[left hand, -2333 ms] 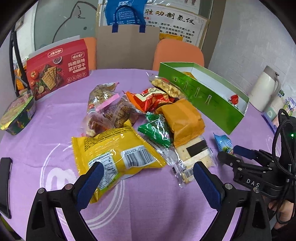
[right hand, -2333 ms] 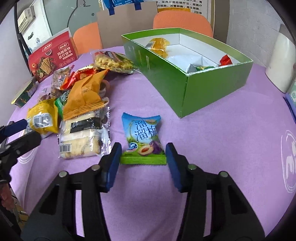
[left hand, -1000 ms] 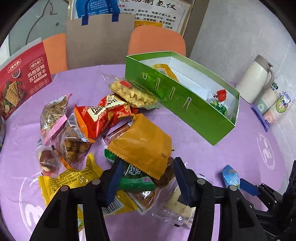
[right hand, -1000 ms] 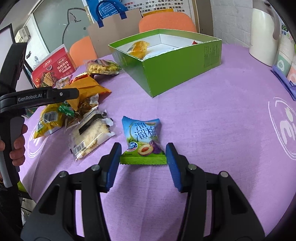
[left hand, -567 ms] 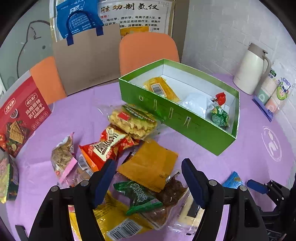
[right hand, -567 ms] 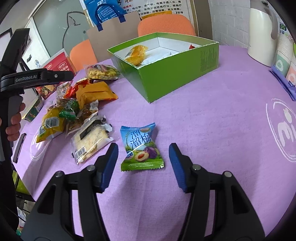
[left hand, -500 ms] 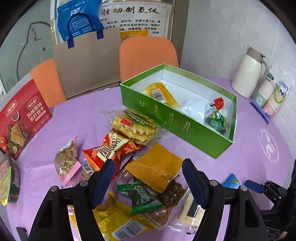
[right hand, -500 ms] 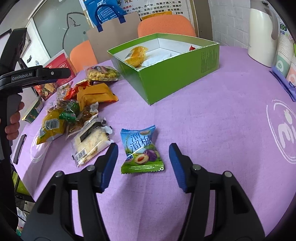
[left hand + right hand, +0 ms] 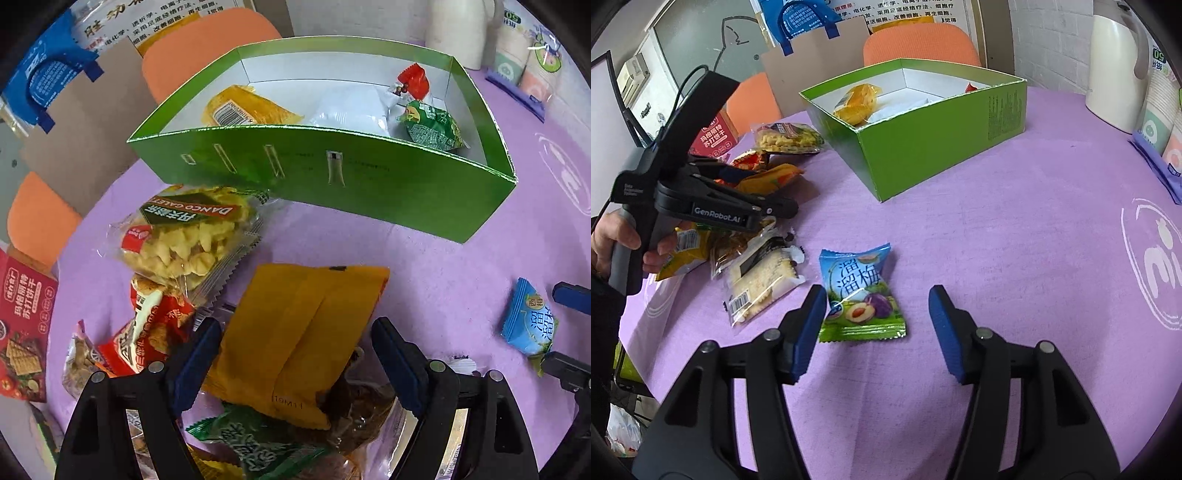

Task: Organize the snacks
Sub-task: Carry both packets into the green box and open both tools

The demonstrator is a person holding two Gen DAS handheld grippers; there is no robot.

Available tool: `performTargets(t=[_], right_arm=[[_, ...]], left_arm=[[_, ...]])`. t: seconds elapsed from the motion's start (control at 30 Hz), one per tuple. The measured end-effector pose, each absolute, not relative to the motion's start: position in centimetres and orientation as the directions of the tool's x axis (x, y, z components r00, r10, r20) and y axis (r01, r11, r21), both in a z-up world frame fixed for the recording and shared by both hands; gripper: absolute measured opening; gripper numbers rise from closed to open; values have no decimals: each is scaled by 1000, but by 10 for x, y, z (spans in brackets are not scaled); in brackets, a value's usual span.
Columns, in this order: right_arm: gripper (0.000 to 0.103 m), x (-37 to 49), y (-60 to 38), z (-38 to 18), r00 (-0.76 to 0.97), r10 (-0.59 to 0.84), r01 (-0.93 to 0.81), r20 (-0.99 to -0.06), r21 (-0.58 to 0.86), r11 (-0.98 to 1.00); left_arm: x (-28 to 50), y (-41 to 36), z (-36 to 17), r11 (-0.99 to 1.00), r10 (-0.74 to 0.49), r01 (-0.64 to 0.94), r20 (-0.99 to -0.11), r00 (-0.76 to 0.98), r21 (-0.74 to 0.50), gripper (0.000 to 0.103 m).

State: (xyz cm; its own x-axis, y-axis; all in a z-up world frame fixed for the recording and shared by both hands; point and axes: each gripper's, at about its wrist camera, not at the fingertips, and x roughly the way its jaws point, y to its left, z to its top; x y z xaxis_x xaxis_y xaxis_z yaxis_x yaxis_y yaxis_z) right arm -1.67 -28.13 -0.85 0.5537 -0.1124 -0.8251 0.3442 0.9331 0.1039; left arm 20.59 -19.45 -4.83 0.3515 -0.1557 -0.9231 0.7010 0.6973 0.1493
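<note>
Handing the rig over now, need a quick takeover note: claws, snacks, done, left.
Left claw: jaws opening, straddling the orange packet on the pile, no grip.
Right claw: open around the blue plum-candy packet, not gripping.
Done: green box holds a yellow packet, a white one, a red one and a green one.
Left: both straddled packets plus the rest of the pile on the purple table.

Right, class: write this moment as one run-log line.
left gripper: opening over orange packet, not gripping | right gripper: open around blue plum packet | green box: holds some snacks
</note>
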Motion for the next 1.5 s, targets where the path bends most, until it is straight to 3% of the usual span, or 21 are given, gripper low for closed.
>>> performTargets(t=[0.1, 0.33, 0.37, 0.4, 0.47, 0.57, 0.77, 1.13, 1.33, 1.5], right_arm=[[59, -12, -283, -11, 552, -106, 348, -827, 113, 931], [56, -5, -274, -14, 545, -157, 339, -824, 45, 940], [50, -4, -273, -14, 541, -175, 345, -823, 28, 938], [43, -4, -272, -14, 533, -197, 354, -823, 6, 935], [43, -5, -272, -14, 534, -187, 361, -824, 23, 932], [42, -10, -271, -5, 564, -168, 358, -808, 57, 932], [42, -14, -275, 37, 655, -153, 334, -740, 103, 937], [42, 14, -303, 98, 745, -212, 337, -632, 83, 938], [42, 41, -326, 93, 747, -227, 340, -625, 66, 938], [42, 59, -348, 80, 733, -221, 340, -643, 65, 938]], left_arm=[[209, -183, -51, 728, -224, 685, -936, 272, 25, 74], [217, -168, -53, 786, -241, 617, -930, 278, -19, 73], [217, -166, -53, 794, -242, 607, -926, 291, -17, 70], [215, -165, -51, 800, -238, 599, -920, 313, -4, 53], [212, -160, -49, 806, -269, 591, -908, 320, -31, 40], [207, -149, -43, 817, -294, 573, -896, 332, -56, 35], [187, -130, -15, 830, -331, 551, -866, 374, -79, 33], [178, -142, 87, 831, -460, 541, -705, 541, -127, 33], [195, -175, 101, 843, -470, 521, -657, 590, -135, 33], [220, -200, 89, 849, -461, 509, -669, 584, -140, 33]])
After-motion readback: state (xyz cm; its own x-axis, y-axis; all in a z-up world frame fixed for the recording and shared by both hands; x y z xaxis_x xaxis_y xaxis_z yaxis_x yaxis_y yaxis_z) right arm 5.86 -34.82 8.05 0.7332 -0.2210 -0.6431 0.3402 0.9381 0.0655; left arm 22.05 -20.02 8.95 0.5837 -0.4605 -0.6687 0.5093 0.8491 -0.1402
